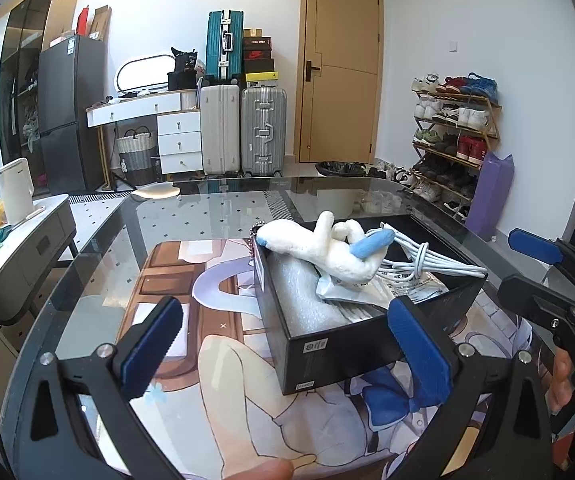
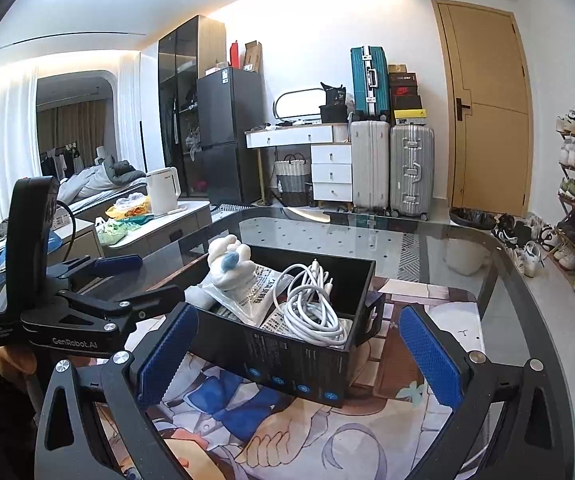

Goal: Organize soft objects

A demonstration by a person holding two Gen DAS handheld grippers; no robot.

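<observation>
Nearest, the left gripper (image 1: 283,344) and right gripper (image 2: 299,354) both gape wide, holding nothing, each flanking a side of the black box (image 2: 287,356). Beyond, the white plush toy (image 1: 327,246) lies draped over the box's far rim, seemingly half out. Nudging the box could tip it onto the glass table (image 1: 215,208).

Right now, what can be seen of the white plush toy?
The white plush toy is fuzzy, soft-looking fabric with a blue limb and a blue patch at one end. It lies tilted across the far corner of the open black box, over bubble wrap and a plastic pouch, beside the coiled white cable. Neither gripper touches it.
</observation>
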